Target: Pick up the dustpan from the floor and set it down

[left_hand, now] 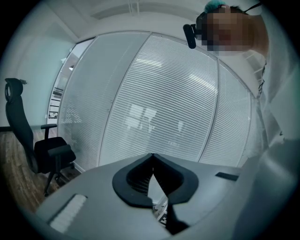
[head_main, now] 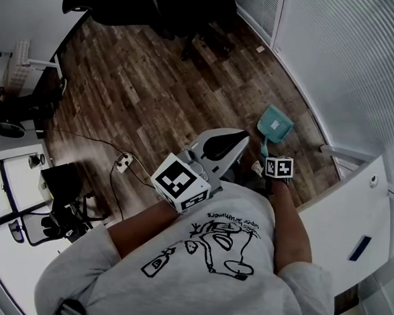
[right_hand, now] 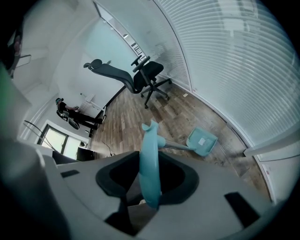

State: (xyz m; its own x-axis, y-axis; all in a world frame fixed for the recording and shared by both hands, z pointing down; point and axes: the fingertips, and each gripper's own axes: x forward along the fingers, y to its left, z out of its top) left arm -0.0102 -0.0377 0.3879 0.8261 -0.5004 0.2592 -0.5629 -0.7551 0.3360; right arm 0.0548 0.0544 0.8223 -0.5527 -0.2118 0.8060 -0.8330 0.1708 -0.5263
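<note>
The teal dustpan (head_main: pixel 274 125) has a long handle, and its pan (right_hand: pixel 202 140) is down by the wooden floor near the glass wall; I cannot tell whether it touches the floor. My right gripper (right_hand: pixel 151 187) is shut on the teal grip (right_hand: pixel 150 159) at the handle's upper end. In the head view the right gripper (head_main: pixel 264 161) shows just below the pan, beside its marker cube (head_main: pixel 279 167). My left gripper (head_main: pixel 241 135) is held at mid-frame, apart from the dustpan. In its own view the left gripper (left_hand: pixel 152 157) has its jaws together with nothing between them.
A glass wall with blinds (head_main: pixel 351 63) curves along the right. A white table (head_main: pixel 355 211) stands close on the right. Black office chairs (head_main: pixel 194 12) stand at the far end of the wooden floor. A power strip with cable (head_main: pixel 123 162) lies on the floor at left.
</note>
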